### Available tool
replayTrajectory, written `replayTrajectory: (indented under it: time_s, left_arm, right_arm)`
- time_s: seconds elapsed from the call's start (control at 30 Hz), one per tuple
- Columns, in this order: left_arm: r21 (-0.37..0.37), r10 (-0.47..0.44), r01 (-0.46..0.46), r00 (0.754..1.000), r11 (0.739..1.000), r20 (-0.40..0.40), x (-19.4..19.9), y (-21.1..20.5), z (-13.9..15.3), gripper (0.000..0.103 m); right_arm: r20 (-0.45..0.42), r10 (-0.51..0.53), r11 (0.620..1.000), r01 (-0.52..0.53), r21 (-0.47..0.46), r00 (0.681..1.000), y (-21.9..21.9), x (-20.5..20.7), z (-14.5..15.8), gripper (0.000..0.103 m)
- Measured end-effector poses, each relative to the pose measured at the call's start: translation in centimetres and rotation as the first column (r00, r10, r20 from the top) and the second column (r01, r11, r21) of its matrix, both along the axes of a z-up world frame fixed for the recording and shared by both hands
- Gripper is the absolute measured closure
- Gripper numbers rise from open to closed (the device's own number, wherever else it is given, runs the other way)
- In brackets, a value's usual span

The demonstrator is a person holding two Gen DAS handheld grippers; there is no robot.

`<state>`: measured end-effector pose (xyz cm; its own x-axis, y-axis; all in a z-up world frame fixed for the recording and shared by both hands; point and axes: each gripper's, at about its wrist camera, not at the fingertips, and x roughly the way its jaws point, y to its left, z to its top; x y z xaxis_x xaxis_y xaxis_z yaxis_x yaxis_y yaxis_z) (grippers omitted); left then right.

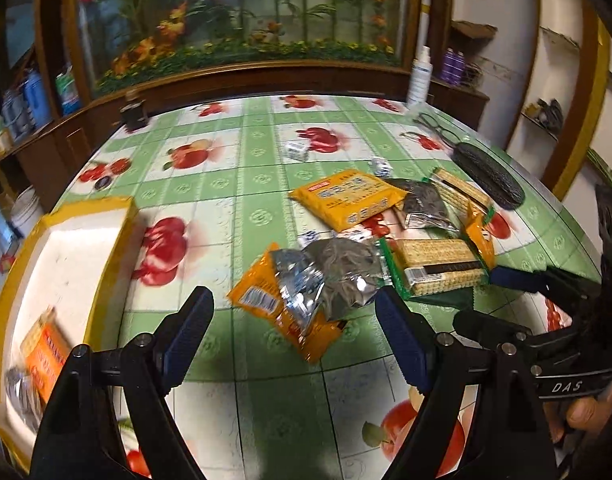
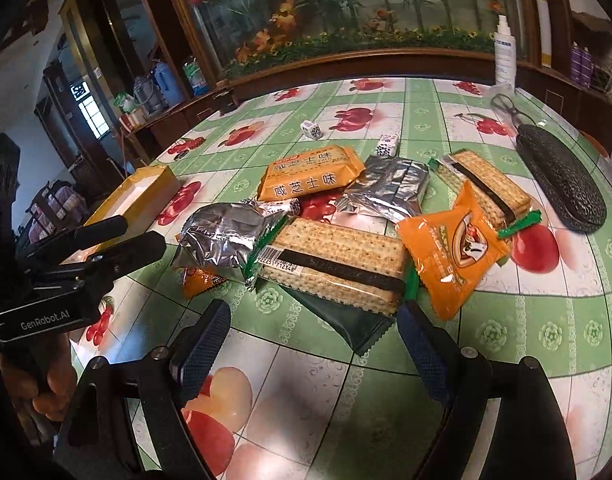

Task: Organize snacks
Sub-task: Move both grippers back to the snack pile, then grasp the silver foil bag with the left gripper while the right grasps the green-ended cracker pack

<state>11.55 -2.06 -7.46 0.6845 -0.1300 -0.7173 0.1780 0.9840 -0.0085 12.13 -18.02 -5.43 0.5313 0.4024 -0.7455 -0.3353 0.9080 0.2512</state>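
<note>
Left hand-held gripper (image 1: 293, 320) jaws apart, empty — over orange packet (image 1: 289, 312). Right hand-held gripper (image 2: 314, 344) jaws apart, empty — near cracker pack (image 2: 338, 260) on tabletop (image 2: 386, 400).

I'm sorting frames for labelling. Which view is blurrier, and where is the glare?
Left wrist view: motion blur smears the box and orange packet. Right wrist view: sharper, print readable on the cracker pack; glare on the foil packets; both bend the table edges.

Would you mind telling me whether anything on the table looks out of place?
Yes: the snacks lie in a loose overlapping heap, not in the box, and a glasses case and glasses sit among them.
</note>
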Motion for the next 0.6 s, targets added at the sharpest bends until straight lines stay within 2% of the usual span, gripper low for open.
replayTrajectory:
  time_s: [0.13,0.23,0.33,0.43,0.6]
  left_arm:
    - [0.062,-0.141,0.141,0.990,0.988,-0.014,1.6,-0.8,0.2,0.020]
    - [0.137,-0.224,0.225,0.974,0.965,-0.026,2.8,-1.3,0.1,0.020]
    - [0.128,-0.333,0.341,0.940,0.931,-0.077,3.8,-2.0,-0.2,0.020]
    - [0.086,-0.449,0.459,0.886,0.884,-0.115,4.4,-3.1,-0.5,0.020]
    - [0.103,-0.494,0.526,0.838,0.844,-0.232,5.5,-4.9,-2.9,0.020]
  right_arm:
    - [0.018,0.135,0.991,-0.135,-0.001,0.991,0.6,1.5,0.4,0.015]
    - [0.027,0.207,0.978,-0.207,-0.011,0.978,1.2,2.6,0.7,0.015]
    - [0.007,0.265,0.964,-0.265,-0.035,0.964,1.8,3.7,0.3,0.015]
    - [0.006,0.309,0.950,-0.309,-0.047,0.951,2.0,4.3,-0.2,0.012]
    - [-0.017,0.305,0.952,-0.305,-0.005,0.952,1.0,4.8,-0.3,0.011]
